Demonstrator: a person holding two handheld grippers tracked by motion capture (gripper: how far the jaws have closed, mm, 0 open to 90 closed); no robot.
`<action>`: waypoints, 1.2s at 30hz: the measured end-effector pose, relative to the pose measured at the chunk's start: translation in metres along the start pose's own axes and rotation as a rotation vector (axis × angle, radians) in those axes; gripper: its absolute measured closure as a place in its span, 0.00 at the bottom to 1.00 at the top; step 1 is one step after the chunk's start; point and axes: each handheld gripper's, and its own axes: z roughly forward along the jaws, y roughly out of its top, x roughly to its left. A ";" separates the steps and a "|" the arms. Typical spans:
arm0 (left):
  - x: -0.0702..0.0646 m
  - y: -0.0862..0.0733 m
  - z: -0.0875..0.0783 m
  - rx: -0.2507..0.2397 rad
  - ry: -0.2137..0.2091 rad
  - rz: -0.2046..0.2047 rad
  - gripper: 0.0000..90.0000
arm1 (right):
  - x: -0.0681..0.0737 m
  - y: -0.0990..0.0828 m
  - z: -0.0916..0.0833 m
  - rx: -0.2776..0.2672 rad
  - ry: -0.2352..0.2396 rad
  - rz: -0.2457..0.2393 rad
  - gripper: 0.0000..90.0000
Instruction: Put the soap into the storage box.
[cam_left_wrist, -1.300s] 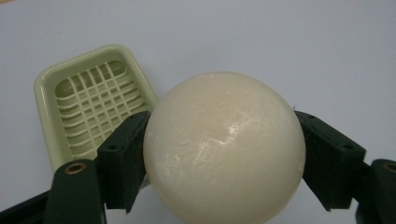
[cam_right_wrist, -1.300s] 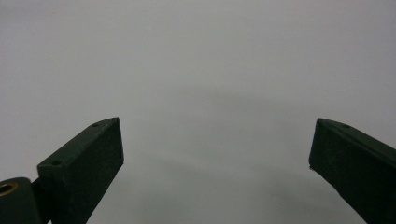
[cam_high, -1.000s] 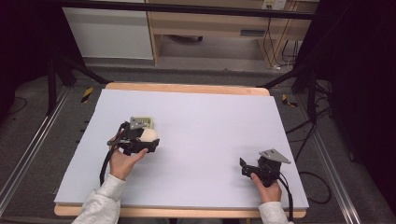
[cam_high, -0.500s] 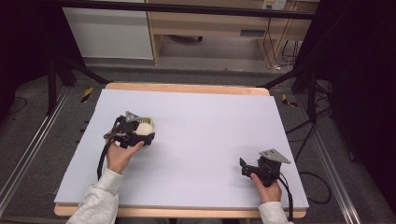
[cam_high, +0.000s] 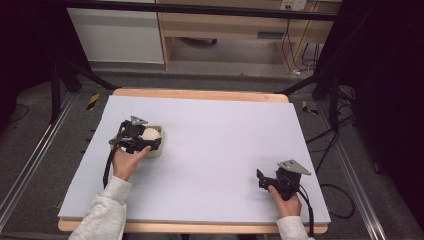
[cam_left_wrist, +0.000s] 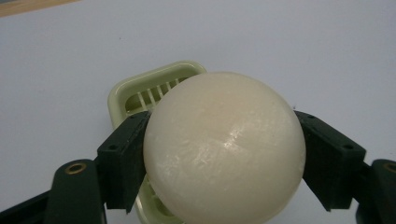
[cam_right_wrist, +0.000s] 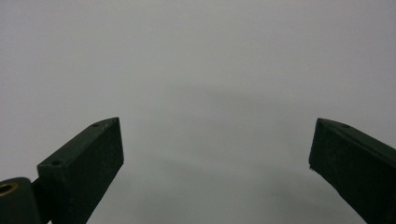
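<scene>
Evidently the step in hand is a placement: the left gripper (cam_high: 146, 142) has its jaws clamped on either side of a round cream soap ball (cam_left_wrist: 224, 149), which hangs directly over a pale green slatted soap dish (cam_left_wrist: 140, 93). From the left gripper view I cannot tell whether the ball already touches the dish or sits just above it. On the high view the dish (cam_high: 159, 150) lies toward the left side of the white-covered worktop (cam_high: 220, 130). Well to the right of the dish, near the worktop's front edge, the right gripper (cam_high: 261, 178) rests idle, its jaws spread wide with nothing between them. My reading is that the next move calls for lowering the ball squarely onto the slats, then letting go.
</scene>
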 end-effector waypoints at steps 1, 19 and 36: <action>0.001 0.000 0.001 0.003 0.001 0.000 0.27 | 0.000 0.000 0.000 0.001 0.001 0.003 0.04; 0.014 0.003 0.025 0.034 0.019 -0.008 0.27 | 0.000 0.000 0.000 0.000 0.000 0.003 0.04; 0.015 0.001 0.035 0.061 0.033 -0.006 0.27 | 0.000 0.000 0.000 0.000 -0.002 0.005 0.04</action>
